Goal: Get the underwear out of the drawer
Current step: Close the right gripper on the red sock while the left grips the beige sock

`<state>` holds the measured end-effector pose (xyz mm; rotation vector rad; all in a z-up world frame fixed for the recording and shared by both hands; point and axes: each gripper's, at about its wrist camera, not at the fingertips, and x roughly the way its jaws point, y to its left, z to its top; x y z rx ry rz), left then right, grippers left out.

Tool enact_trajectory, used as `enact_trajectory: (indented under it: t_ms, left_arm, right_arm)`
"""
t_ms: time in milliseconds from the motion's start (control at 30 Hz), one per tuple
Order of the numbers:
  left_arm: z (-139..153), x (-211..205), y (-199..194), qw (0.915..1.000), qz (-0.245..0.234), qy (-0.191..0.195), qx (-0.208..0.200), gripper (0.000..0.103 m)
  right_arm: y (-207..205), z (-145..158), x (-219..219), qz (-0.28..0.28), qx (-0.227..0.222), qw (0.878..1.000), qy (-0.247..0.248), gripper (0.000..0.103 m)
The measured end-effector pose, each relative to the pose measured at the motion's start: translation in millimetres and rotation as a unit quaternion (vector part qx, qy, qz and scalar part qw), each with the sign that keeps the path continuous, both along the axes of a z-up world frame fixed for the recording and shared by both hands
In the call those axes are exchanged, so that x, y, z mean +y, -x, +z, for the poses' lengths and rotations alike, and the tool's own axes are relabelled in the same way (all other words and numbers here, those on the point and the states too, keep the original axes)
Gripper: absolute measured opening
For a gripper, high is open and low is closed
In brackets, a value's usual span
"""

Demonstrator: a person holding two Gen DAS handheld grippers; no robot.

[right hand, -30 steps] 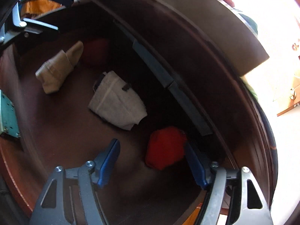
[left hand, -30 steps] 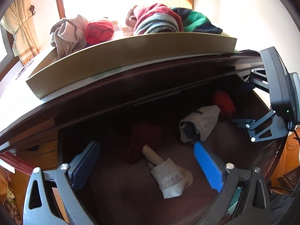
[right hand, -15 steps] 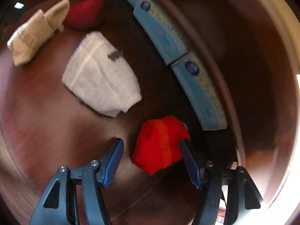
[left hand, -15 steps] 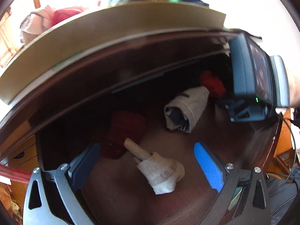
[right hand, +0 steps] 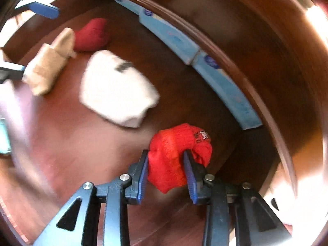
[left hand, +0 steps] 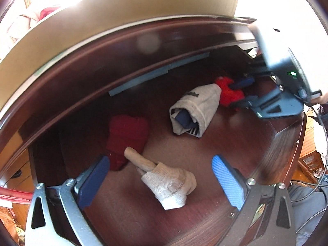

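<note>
Right gripper (right hand: 166, 168) inside the open drawer (right hand: 61, 143), its fingers (right hand: 143, 170) clamped on the bright red underwear (right hand: 174, 153), which bulges out ahead of and below the pads. The bundle sits at the drawer's right end, close to the rear wall. It reads as light, soft and compressible knit cloth: it will deform rather than resist, is not fragile, and should not slip on the ribbed pads provided the grip takes the thick rolled middle, as it appears to here, rather than a loose edge that could unroll.

Left gripper (left hand: 162, 180), fingers wide apart and holding nothing, with the beige rolled underwear (left hand: 168, 186) lying on the drawer floor between them, nearer the left pad's side. A dark red bundle (left hand: 127, 135) lies just beyond the left fingertip, touching the beige roll's narrow end. A grey-white roll (left hand: 194, 110) with a dark blue core lies farther ahead, toward the right finger's side, and just beside the bright red piece.

Obstacles: pale blue flat packets (right hand: 215, 75) stand along the rear wall, ahead and to the right of the right fingers. The dresser's top edge (left hand: 123, 47) overhangs the drawer and carries a tan box (left hand: 102, 16); a lift, by this judgement, must come back toward the holder to clear that overhang.
</note>
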<state>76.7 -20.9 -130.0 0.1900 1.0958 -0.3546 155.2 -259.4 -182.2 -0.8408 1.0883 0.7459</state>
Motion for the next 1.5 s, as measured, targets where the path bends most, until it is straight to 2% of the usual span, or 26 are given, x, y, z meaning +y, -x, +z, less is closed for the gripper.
enact_trajectory:
  t_ms: [133, 233, 367, 433, 533, 600, 733, 767, 800, 833, 900, 1067, 1300, 1500]
  left_arm:
    - [-6, -11, -4, 0.9994, -0.026, -0.016, 0.015, 0.102]
    - [-11, -17, -8, 0.9986, -0.039, -0.024, 0.026, 0.102]
    - [-19, -15, -18, 0.9973, -0.040, -0.005, 0.061, 0.102]
    - [-27, -15, -22, 0.9960, -0.037, 0.004, 0.081, 0.100]
    - [-41, -16, -26, 0.9934, -0.038, 0.009, 0.108, 0.095]
    - [-47, -20, -29, 0.9917, -0.037, 0.008, 0.123, 0.083]
    - [-54, -24, -31, 0.9903, -0.034, 0.001, 0.135, 0.073]
    - [-55, -25, -31, 0.9901, -0.034, 0.000, 0.136, 0.064]
    - [-57, -26, -31, 0.9898, -0.034, 0.000, 0.138, 0.050]
    - [-59, -26, -30, 0.9892, -0.036, 0.003, 0.142, 0.045]
    - [-58, -27, -30, 0.9900, -0.039, 0.007, 0.136, 0.039]
    - [-54, -21, -15, 0.9927, -0.039, 0.009, 0.113, 0.035]
    - [-31, -20, 6, 0.9981, -0.036, 0.010, 0.049, 0.035]
    - [-15, -12, 16, 0.9995, -0.022, 0.019, 0.013, 0.035]
  right_arm:
    - [15, -1, 0, 0.021, 0.029, 0.999, -0.018, 0.034]
    - [15, -3, 0, 0.021, 0.017, 1.000, -0.008, 0.034]
    - [23, -3, 13, 0.011, 0.003, 1.000, -0.004, 0.039]
    - [34, -10, 19, 0.009, -0.004, 1.000, 0.000, 0.042]
    - [40, -4, 28, 0.013, -0.012, 1.000, 0.011, 0.043]
    - [38, -7, 30, 0.008, -0.008, 1.000, 0.007, 0.046]
    - [24, -6, 23, 0.005, -0.005, 1.000, 0.007, 0.046]
    - [24, -5, 24, 0.006, -0.006, 1.000, 0.007, 0.046]
    - [23, -3, 23, 0.005, -0.009, 1.000, 0.009, 0.046]
    - [24, -3, 23, 0.007, -0.012, 1.000, 0.012, 0.046]
    - [29, -7, 32, 0.006, -0.017, 1.000, 0.014, 0.041]
    - [28, -5, 27, -0.005, -0.015, 1.000, -0.006, 0.031]
    - [31, 9, 21, -0.005, -0.030, 0.999, -0.039, 0.026]
    - [38, 27, 9, -0.001, -0.051, 0.996, -0.080, 0.025]
